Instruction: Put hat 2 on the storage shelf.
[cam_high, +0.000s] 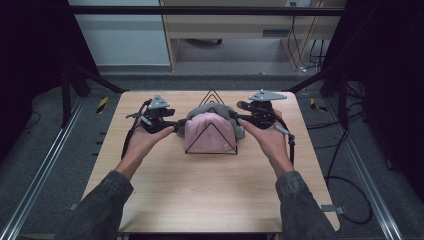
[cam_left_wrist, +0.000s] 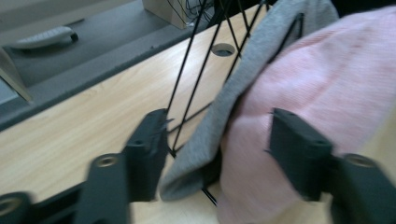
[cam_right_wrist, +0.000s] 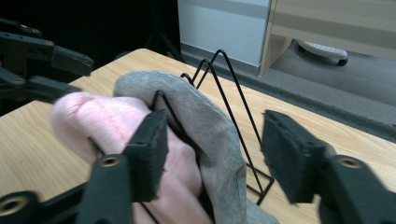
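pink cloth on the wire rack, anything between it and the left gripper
Nothing separate. The left gripper is open, its jaws straddling the edges of the pink cloth and the grey cloth beside it on the wire rack.

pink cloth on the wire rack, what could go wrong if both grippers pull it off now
The pink cloth and grey cloth hang together over the light wire rack. The open left gripper straddles both cloths' edges, so the grey one may come along. Pulling could also snag the wires and tip or drag the rack.
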